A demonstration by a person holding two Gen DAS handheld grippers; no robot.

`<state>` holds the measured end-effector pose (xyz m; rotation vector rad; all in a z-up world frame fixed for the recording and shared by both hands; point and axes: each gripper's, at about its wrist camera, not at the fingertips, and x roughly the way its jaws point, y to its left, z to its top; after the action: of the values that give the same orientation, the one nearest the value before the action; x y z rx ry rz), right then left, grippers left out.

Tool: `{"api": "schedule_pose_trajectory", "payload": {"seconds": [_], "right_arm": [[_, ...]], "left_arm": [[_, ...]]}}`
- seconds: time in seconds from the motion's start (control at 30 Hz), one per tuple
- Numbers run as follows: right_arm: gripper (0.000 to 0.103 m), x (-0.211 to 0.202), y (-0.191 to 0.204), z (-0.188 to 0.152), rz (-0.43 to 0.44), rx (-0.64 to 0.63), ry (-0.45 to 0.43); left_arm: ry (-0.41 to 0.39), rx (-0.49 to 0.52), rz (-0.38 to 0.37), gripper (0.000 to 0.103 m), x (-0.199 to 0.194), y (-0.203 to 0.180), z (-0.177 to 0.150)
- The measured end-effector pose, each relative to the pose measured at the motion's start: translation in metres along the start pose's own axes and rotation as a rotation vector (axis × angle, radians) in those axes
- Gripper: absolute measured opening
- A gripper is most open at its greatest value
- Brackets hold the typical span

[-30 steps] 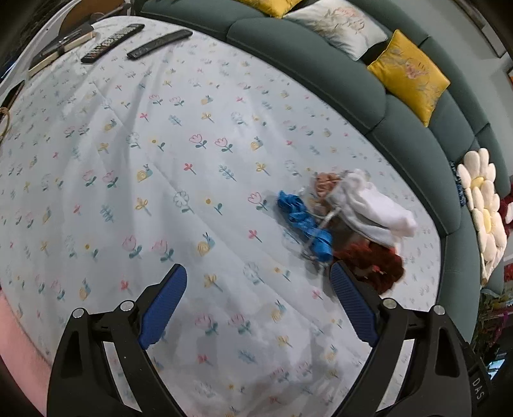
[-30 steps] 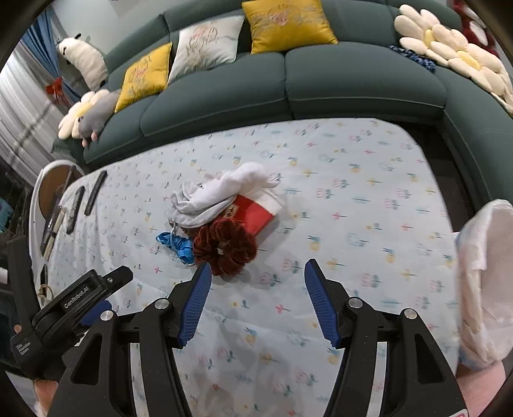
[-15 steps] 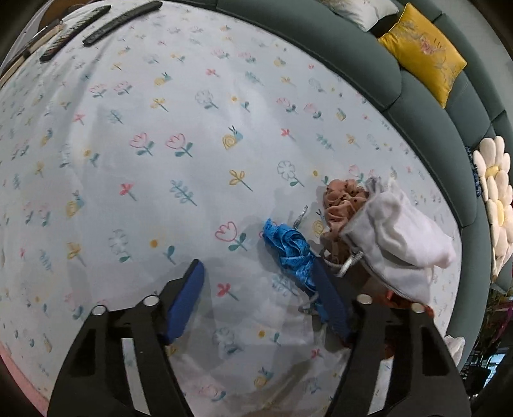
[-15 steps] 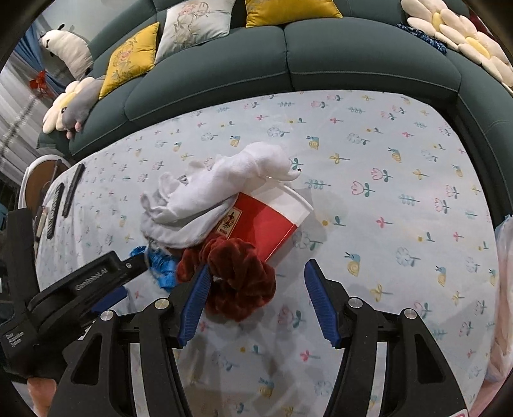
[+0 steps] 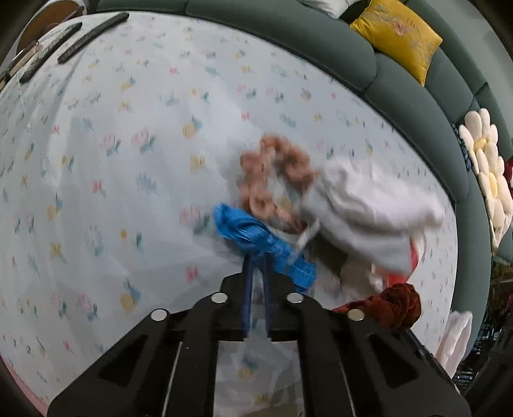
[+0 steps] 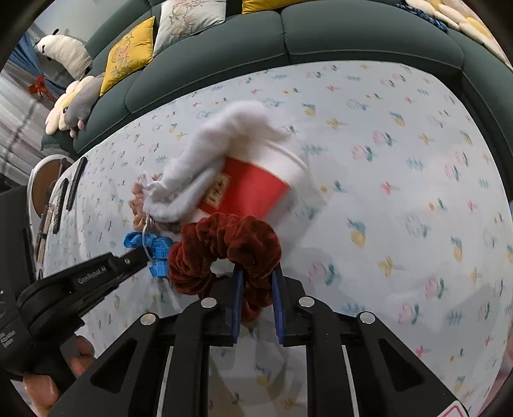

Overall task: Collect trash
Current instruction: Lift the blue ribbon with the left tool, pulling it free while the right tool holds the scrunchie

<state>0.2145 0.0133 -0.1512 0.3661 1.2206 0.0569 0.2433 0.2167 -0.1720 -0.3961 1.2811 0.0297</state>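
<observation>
A small heap of litter lies on the floral tablecloth [image 5: 121, 179]. My left gripper [image 5: 256, 258] is shut on a crumpled blue strap [image 5: 247, 229], which the right wrist view shows as the blue strap [image 6: 150, 243] beside the left gripper [image 6: 141, 255]. A pink scrunchie [image 5: 275, 166] and a white cloth [image 5: 368, 205] lie just beyond. My right gripper [image 6: 258, 272] has its jaws closing, pads pressing a dark red scrunchie [image 6: 221, 247]. Behind that scrunchie, a red paper cup [image 6: 253, 189] lies on its side under the white cloth [image 6: 211, 157].
A dark green sofa [image 6: 352, 38] curves round the table's far side, with yellow cushions [image 5: 397, 32] and a flower cushion [image 5: 487, 179]. Remote controls [image 5: 93, 27] lie at the far left edge. A white bag [image 5: 455, 333] hangs at the right. A hand [image 6: 48, 385] holds the left gripper.
Both grippers have come down onto the heap and shut. The left one now pinches the blue strap, the right one squeezes the dark red scrunchie.
</observation>
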Motion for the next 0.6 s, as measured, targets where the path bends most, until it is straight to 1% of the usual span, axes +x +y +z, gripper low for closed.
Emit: {"api": "schedule_pose_trajectory", "payload": {"seconds": [0.1,0.27,0.37,0.43,0.47,0.53,0.57,0.6], "right_arm": [[0.014,-0.008,-0.007,-0.012,0.006,0.010,0.003],[0.014,-0.027,-0.020,-0.034,0.012,0.025,-0.009],[0.014,-0.039,-0.028,-0.042,0.016,0.030,-0.027],[0.014,-0.047,-0.031,-0.044,0.018,0.033,-0.045],[0.014,-0.051,-0.032,-0.045,0.020,0.035,-0.053],[0.014,-0.055,-0.035,-0.044,0.026,0.043,-0.065],[0.014,-0.057,-0.035,-0.043,0.030,0.046,-0.069],[0.014,-0.058,-0.037,-0.042,0.032,0.048,-0.071]], "left_arm": [[0.009,0.006,0.003,0.000,-0.002,0.001,-0.021],[0.012,0.020,0.004,0.000,-0.014,0.003,-0.055],[0.006,-0.017,-0.025,0.001,-0.020,0.009,-0.062],[-0.001,-0.048,-0.055,0.001,-0.024,0.009,-0.058],[-0.008,-0.068,-0.066,0.003,-0.028,0.011,-0.057],[-0.017,-0.087,-0.077,0.016,-0.033,0.012,-0.052],[-0.025,-0.094,-0.067,0.035,-0.034,0.008,-0.044],[-0.036,-0.100,-0.056,0.050,-0.035,0.003,-0.039]]}}
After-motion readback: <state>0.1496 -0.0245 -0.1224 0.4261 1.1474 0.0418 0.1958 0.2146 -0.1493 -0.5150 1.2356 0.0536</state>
